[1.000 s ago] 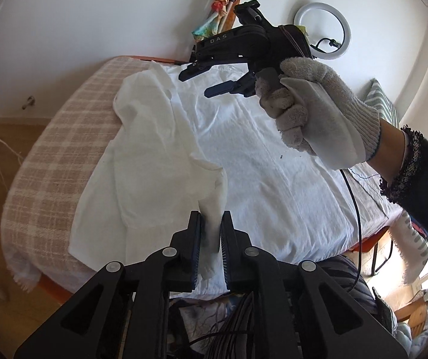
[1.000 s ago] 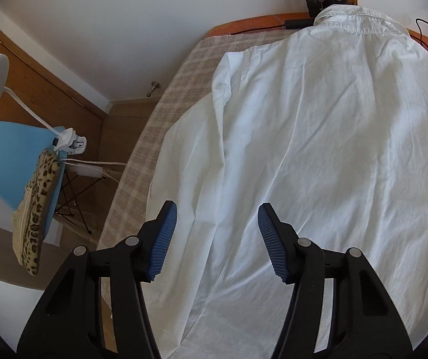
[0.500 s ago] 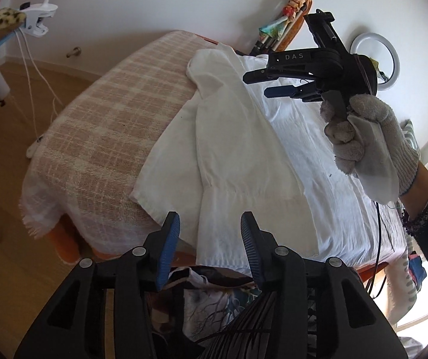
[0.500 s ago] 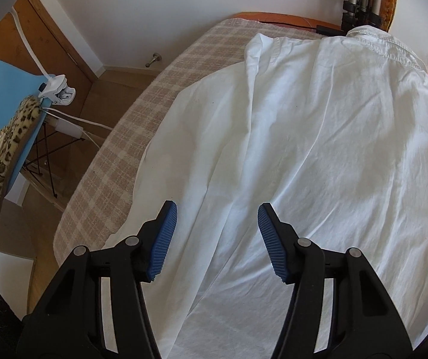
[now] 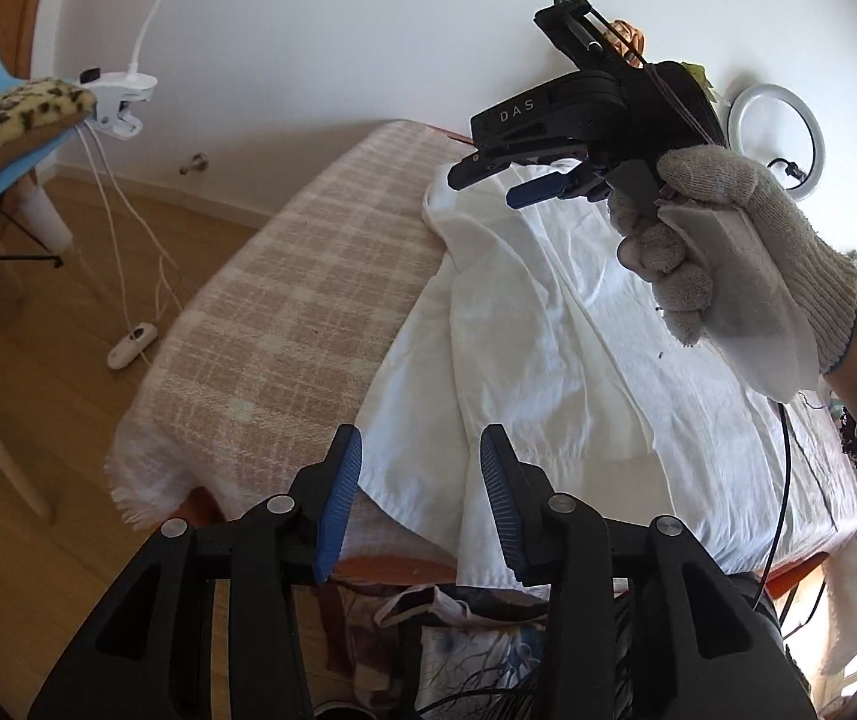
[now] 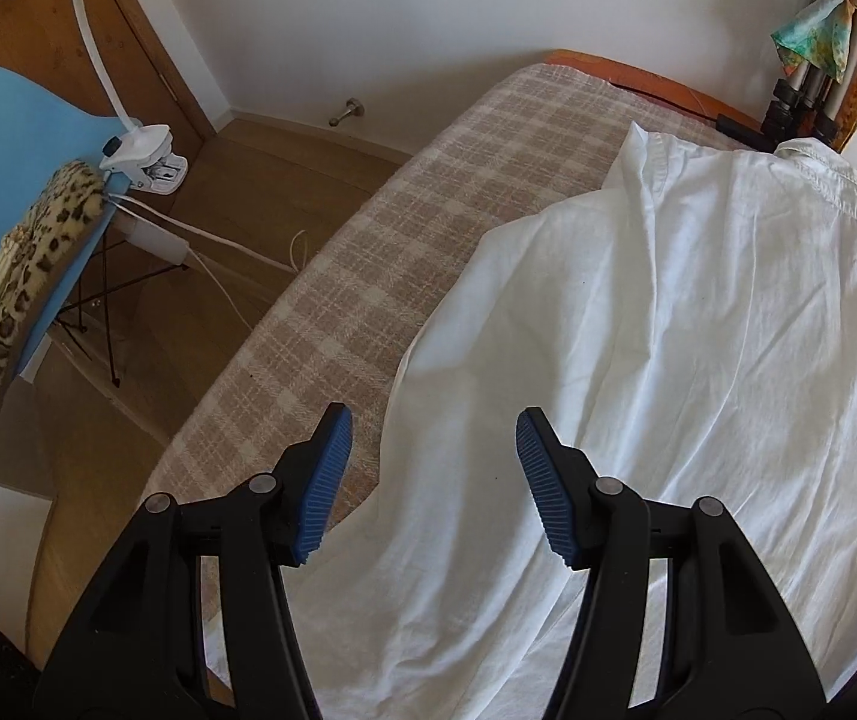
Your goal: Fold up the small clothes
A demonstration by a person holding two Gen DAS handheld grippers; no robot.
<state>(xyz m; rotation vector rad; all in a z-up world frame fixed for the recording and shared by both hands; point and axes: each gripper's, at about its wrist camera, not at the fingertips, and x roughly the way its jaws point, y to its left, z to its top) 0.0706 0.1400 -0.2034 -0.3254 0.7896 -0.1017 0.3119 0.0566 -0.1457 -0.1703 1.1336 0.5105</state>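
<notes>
Two hand-held grippers hang over one white shirt (image 5: 548, 324), and neither has hold of it. Furthest left, clear of the work, a blue chair (image 6: 14, 132) carries a leopard-print cushion (image 6: 14, 312) and a clip-on lamp (image 6: 143, 159). Next comes the checked blanket (image 5: 296, 300) on the bed, bare on that side. The left hand-held gripper (image 5: 421, 501) has just been opening; its jaws stand apart over the shirt's near hem with nothing between them. The shirt lies spread back-up, collar at the far end, with its left sleeve laid inward over the body, so one fold looks done. The right hand-held gripper (image 6: 434, 480), in a gloved hand (image 5: 734, 264), is released too, above the left edge. Judging by this, the other side and the lengthwise folds remain.
</notes>
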